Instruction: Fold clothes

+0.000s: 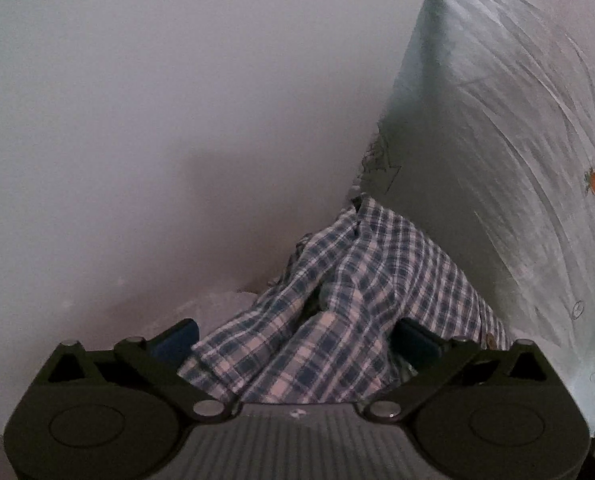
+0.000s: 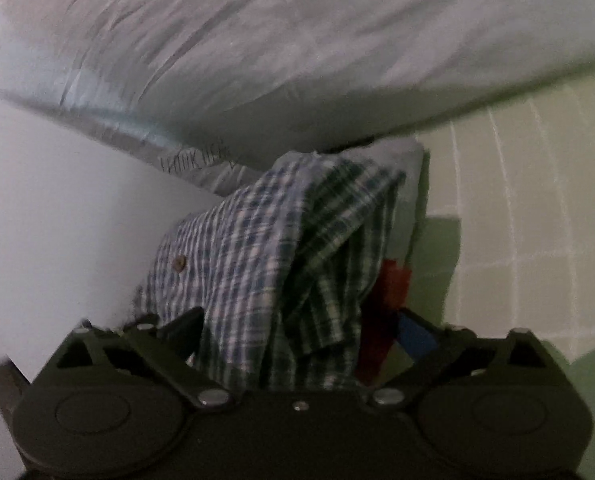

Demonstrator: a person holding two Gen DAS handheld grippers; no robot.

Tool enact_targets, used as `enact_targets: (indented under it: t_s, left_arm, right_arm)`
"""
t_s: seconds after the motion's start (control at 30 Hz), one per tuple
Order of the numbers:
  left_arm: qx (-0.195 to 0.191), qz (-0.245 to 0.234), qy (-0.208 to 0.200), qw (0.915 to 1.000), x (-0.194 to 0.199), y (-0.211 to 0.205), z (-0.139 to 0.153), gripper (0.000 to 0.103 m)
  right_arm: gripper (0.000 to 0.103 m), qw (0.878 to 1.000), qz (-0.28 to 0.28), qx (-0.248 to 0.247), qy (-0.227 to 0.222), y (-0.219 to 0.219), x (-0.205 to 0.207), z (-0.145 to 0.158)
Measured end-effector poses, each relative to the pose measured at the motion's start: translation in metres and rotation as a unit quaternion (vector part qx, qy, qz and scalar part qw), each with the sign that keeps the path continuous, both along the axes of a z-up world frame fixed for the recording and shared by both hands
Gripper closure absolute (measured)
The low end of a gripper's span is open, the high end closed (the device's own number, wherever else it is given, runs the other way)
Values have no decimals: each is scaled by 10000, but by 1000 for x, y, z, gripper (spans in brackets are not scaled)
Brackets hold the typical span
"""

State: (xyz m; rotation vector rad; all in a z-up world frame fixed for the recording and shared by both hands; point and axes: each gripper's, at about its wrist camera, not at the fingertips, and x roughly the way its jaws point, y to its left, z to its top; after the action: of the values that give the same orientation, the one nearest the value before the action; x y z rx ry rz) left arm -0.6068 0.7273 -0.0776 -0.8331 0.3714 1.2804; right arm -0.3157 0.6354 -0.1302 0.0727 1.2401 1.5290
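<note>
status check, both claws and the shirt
Left claw wide, plaid shirt bunched between fingers. Right claw wide, same shirt draped through. Sheet bunched close behind.

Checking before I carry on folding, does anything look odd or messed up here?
The plaid shirt is bunched and twisted between both claws, not flat. A red object shows beside it near the right claw; I can't tell what it is.

Plaid shirt [image 2: 273, 264] between hand-held gripper [image 2: 297, 332] fingers
</note>
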Motion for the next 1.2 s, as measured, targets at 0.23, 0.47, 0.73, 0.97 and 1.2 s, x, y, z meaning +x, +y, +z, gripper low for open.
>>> enact_targets:
  t_s: [0.23,0.47,0.73,0.97,1.2]
  left_arm:
    - [577,-253,295,9976,16,-59,42,0]
    - [1245,-282,664,9896,36,-148,92,0]
    - [995,-526,280,9933,52,-252,108,0]
    - [665,-512,435,9955,55,-336,95,0]
    - [585,-570,861,9929,53,-377,81,0]
  right_arm:
    - [0,9881,226,471,-1450,-66,-12,52]
    - [0,9683,-26,644,-2412,-135,-15,96]
    - [0,9542,-86,763,-2893,-230,-9,132]
    - [0,9453,67,610,-3202,-304,-13,128]
    - [0,9479,215,210,-3173,-347,-9,107]
